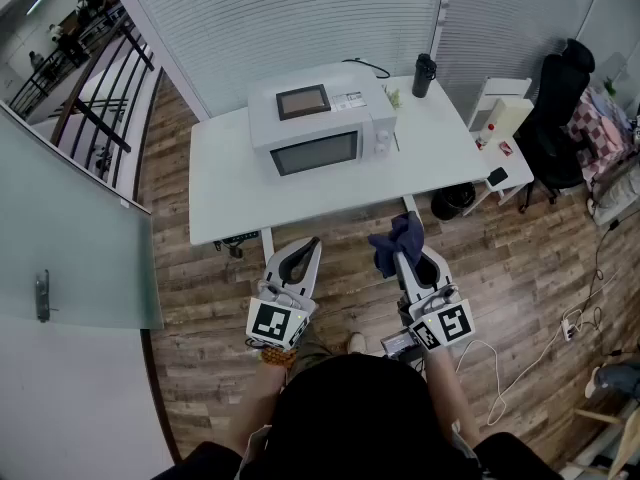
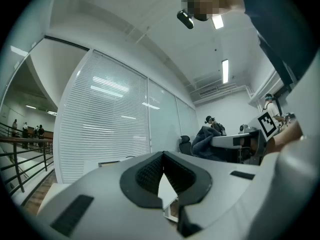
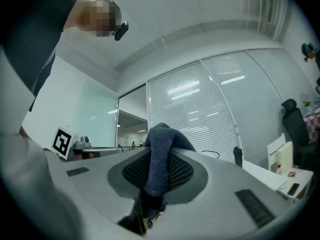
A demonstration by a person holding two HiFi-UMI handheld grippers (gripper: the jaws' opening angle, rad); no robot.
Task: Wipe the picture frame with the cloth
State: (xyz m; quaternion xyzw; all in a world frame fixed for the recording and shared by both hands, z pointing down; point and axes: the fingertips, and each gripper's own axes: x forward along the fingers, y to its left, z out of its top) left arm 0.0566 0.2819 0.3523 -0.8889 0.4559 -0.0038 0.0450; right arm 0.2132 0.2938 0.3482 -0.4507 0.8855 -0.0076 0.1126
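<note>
At twelve o'clock, the white worktop [image 1: 230, 188] is carrying a microwave [image 1: 320, 128], with the picture frame [image 1: 303, 101] lying flat on top, open from above. Bare floor [image 1: 200, 288] is leaving approach room. At five o'clock, the right gripper [image 1: 402, 260] is clenching the blue cloth [image 1: 398, 236], ready for wiping. At seven o'clock, the left gripper [image 1: 308, 250] is idling, clenched and empty.

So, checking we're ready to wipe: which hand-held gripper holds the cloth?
The right hand-held gripper: its jaws pinch the dark blue fabric cloth, while the left hand-held gripper is shut on nothing.
</note>
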